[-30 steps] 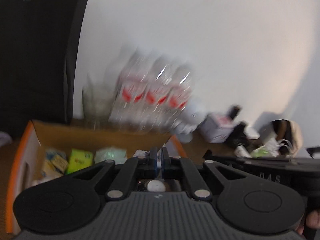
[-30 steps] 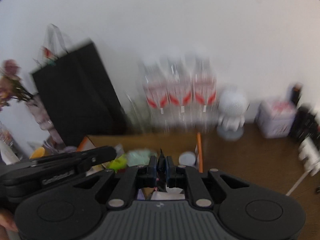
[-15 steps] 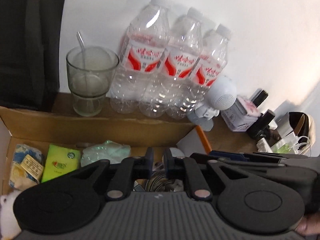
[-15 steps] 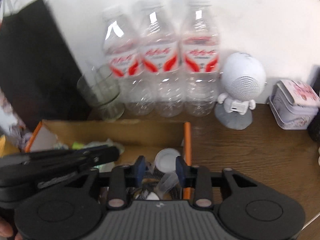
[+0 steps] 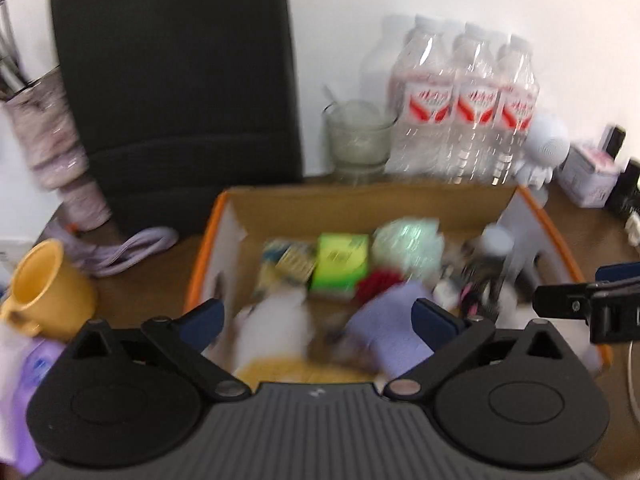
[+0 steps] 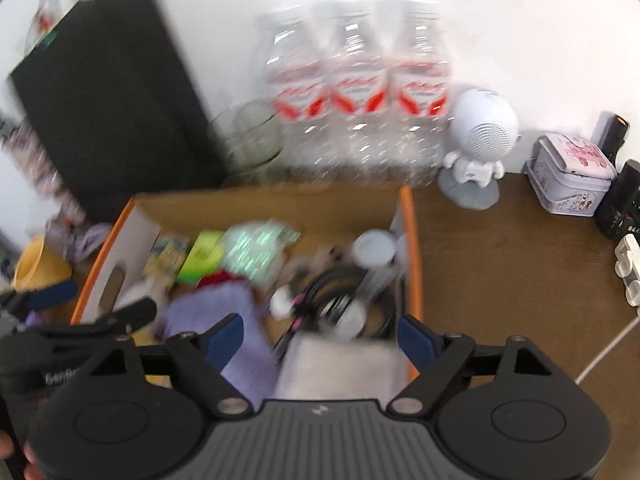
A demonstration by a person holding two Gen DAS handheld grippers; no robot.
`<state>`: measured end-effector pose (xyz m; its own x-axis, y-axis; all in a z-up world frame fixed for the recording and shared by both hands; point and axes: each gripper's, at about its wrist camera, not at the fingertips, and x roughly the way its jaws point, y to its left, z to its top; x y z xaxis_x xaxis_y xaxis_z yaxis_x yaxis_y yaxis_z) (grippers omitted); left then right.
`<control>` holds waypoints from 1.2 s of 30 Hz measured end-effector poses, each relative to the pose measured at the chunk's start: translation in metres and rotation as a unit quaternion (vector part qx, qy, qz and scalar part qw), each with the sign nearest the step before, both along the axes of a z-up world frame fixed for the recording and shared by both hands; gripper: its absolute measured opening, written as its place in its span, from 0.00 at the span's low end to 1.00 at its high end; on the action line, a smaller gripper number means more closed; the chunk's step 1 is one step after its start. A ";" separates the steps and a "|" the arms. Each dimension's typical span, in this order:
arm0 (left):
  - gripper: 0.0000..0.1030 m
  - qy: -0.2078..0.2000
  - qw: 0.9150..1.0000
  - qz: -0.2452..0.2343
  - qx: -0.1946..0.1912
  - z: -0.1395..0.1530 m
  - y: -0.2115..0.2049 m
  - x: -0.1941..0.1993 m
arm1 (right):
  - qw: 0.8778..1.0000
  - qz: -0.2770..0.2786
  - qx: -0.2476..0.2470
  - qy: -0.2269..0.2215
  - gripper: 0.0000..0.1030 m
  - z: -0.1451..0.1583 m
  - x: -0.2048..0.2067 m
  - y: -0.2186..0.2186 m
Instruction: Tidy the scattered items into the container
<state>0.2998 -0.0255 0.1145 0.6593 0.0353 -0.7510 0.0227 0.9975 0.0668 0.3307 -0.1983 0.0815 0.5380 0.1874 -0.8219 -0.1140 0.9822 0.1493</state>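
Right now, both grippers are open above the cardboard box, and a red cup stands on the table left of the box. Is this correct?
Not quite: the cup is yellow, not red, as the left wrist view shows. The rest holds: left gripper and right gripper are open above the cardboard box.

Items in cardboard box (image 5: 360, 204) motion-blurred; yellow mug (image 5: 44, 292) cut by left edge.

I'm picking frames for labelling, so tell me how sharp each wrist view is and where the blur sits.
Left wrist view: the orange-edged cardboard box and its contents are motion-smeared, while the black gripper body stays crisp. Right wrist view: the clear water bottles are smeared, the white round-headed robot figurine is sharper; both views bow at the edges.
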 end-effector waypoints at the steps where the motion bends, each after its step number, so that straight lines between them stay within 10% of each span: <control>1: 1.00 0.003 1.000 0.002 0.001 0.001 0.003 -0.007 | 1.000 0.007 -0.003 -0.003 0.81 0.002 -0.011 0.009; 9: 1.00 -0.048 0.998 0.030 -0.032 0.017 0.029 -0.071 | 0.996 0.011 -0.046 -0.070 0.82 0.009 -0.072 0.045; 17: 1.00 -0.254 0.967 0.021 -0.022 0.039 0.024 -0.161 | 0.959 -0.016 -0.017 -0.284 0.85 0.024 -0.159 0.038; 30: 1.00 -0.227 0.971 0.004 -0.074 -0.031 0.033 -0.352 | 0.951 -0.012 -0.001 -0.310 0.93 -0.036 -0.355 0.018; 36: 1.00 -0.242 0.970 0.018 -0.025 -0.065 0.030 -0.469 | 0.954 -0.022 0.031 -0.297 0.93 -0.071 -0.480 0.004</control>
